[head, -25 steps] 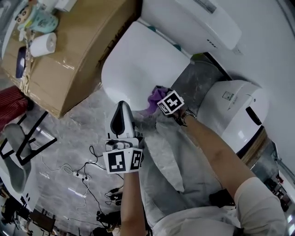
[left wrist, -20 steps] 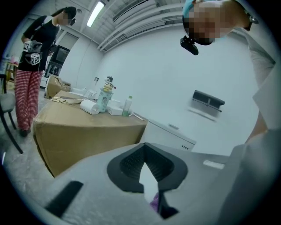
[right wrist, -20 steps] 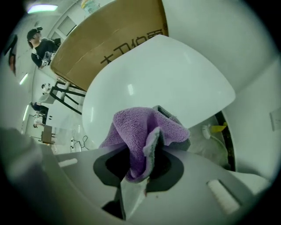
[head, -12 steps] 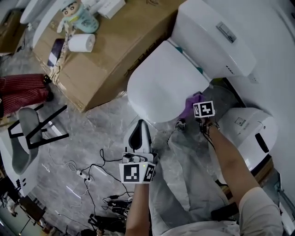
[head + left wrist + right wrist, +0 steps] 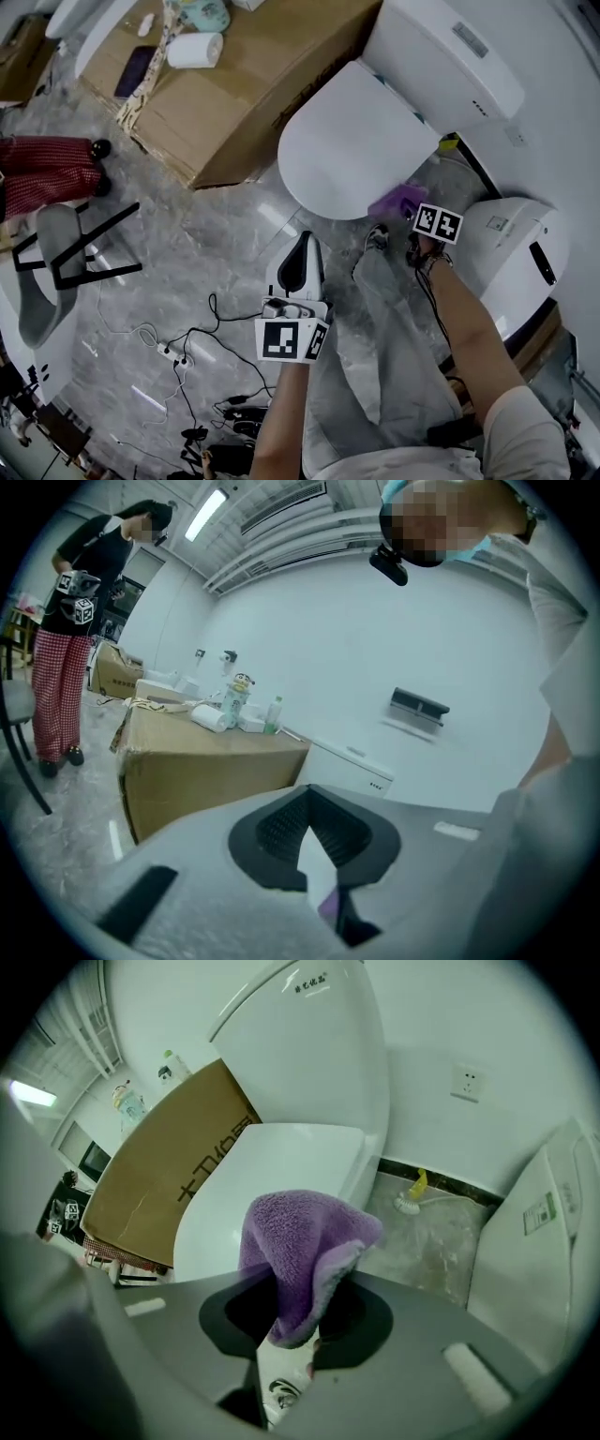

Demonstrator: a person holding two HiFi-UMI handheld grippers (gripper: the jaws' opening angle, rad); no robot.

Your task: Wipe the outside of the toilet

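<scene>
Right gripper [image 5: 300, 1335]: jaws clamped on purple cloth [image 5: 300, 1251], fold presented near the toilet [image 5: 352, 150] seat's edge, apparently for wiping. Left gripper [image 5: 314, 855]: jaws nearly together, empty, held clear.

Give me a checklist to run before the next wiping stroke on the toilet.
1. Purple cloth clamped in the right tool: ok.
2. Cloth touching the toilet: cannot tell.
3. Toilet lid down: ok.
4. Left tool shut, empty, apart from the toilet: ok.
5. Floor beside the toilet free: not ok, a yellow brush lies there.
</scene>
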